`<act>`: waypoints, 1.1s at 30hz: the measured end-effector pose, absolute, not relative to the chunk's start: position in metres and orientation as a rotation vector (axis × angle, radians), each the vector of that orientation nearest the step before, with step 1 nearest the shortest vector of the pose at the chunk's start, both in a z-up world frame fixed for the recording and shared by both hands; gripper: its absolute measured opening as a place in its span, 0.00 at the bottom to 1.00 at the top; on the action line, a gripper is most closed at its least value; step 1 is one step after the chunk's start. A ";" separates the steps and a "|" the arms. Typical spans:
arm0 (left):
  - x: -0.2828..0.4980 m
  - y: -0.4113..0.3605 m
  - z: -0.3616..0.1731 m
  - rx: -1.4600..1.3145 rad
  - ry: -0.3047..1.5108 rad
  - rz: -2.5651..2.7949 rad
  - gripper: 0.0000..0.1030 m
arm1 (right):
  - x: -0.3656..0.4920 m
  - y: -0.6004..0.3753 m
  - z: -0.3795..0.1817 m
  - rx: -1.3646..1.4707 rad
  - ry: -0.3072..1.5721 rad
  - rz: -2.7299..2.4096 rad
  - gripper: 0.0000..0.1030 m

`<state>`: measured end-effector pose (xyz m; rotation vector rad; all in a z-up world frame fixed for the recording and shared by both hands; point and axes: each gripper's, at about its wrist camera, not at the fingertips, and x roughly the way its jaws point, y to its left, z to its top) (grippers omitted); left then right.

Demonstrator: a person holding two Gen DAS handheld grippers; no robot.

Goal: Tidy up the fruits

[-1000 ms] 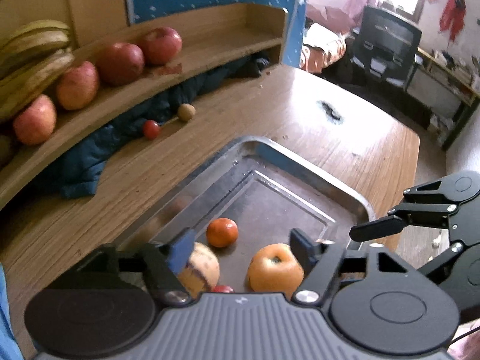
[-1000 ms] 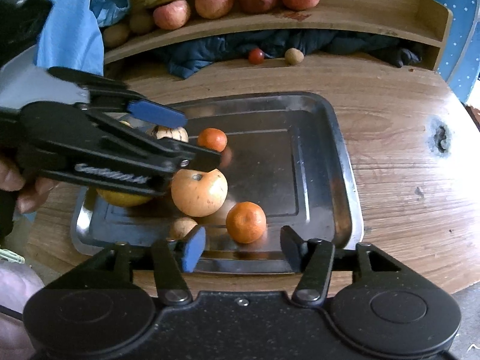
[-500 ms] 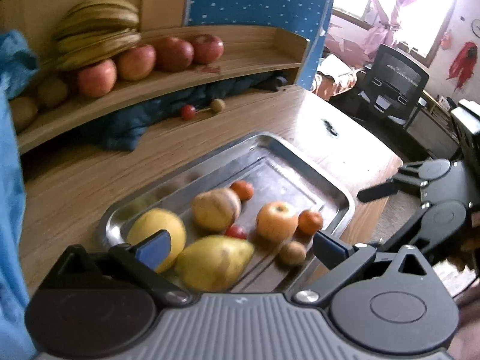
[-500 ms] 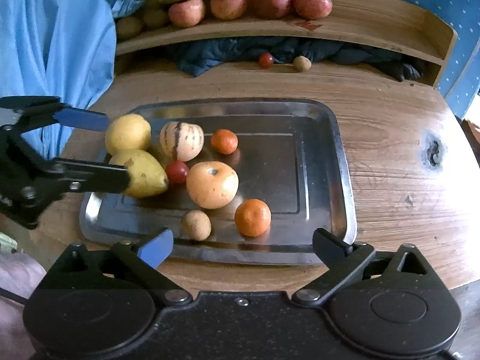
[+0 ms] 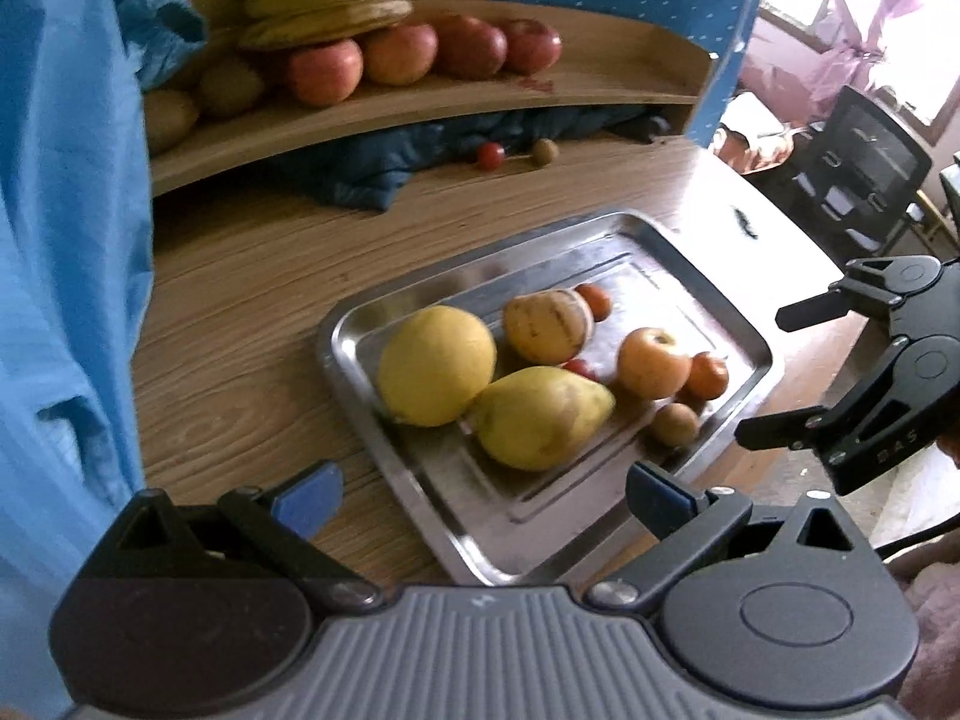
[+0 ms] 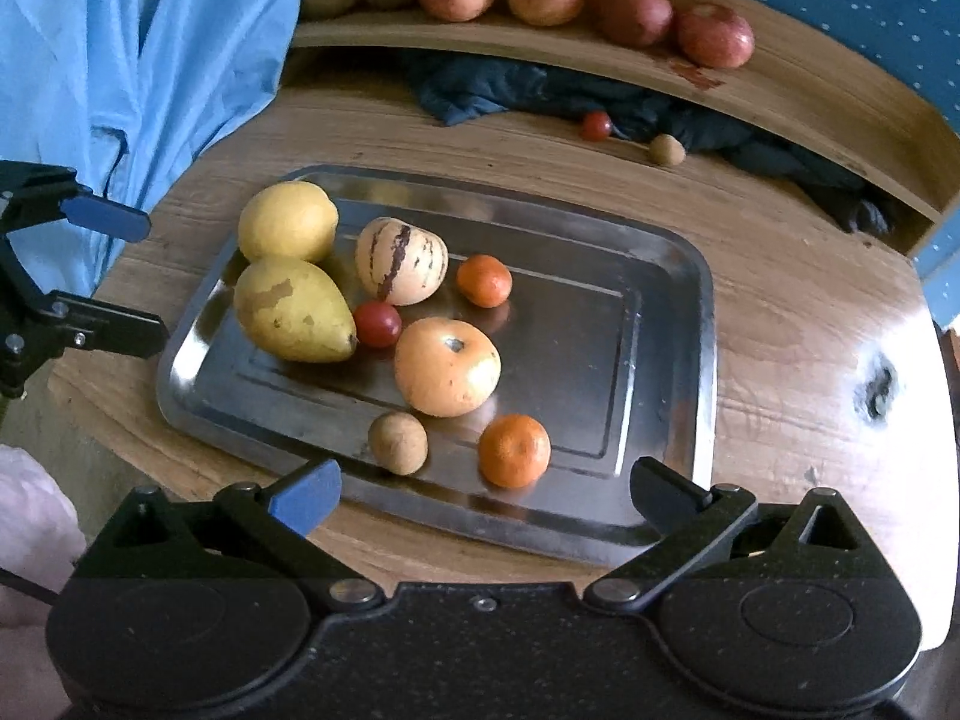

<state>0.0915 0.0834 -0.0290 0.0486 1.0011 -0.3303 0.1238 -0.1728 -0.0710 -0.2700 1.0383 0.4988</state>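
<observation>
Metal tray [image 6: 672,360] on wooden table [image 6: 798,312], bearing smooth round fruits: yellow pear [image 6: 291,311] at nine o'clock, striped melon [image 6: 401,260] at eleven, mandarin [image 6: 514,450] at six; left gripper [image 5: 480,495] and right gripper [image 6: 483,489] are spread wide, jaws just opened, nothing held.

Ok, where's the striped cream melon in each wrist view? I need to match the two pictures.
Left wrist view: the striped melon sits right of centre, toward the tray's far side, behind the pear.
Right wrist view: the striped melon is left of centre, in the tray's far-left part, just right of the round yellow fruit.
Shared landmark: the small red tomato beside the melon and the pear.
</observation>
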 end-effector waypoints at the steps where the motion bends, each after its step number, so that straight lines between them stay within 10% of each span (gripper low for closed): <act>1: 0.093 0.084 -0.029 0.048 1.008 -0.325 1.00 | 0.126 -0.172 -0.071 -0.270 1.037 0.507 0.99; 33: 0.185 0.008 -0.017 0.110 0.947 -0.247 1.00 | 0.221 -0.216 -0.065 -0.185 0.999 0.548 0.99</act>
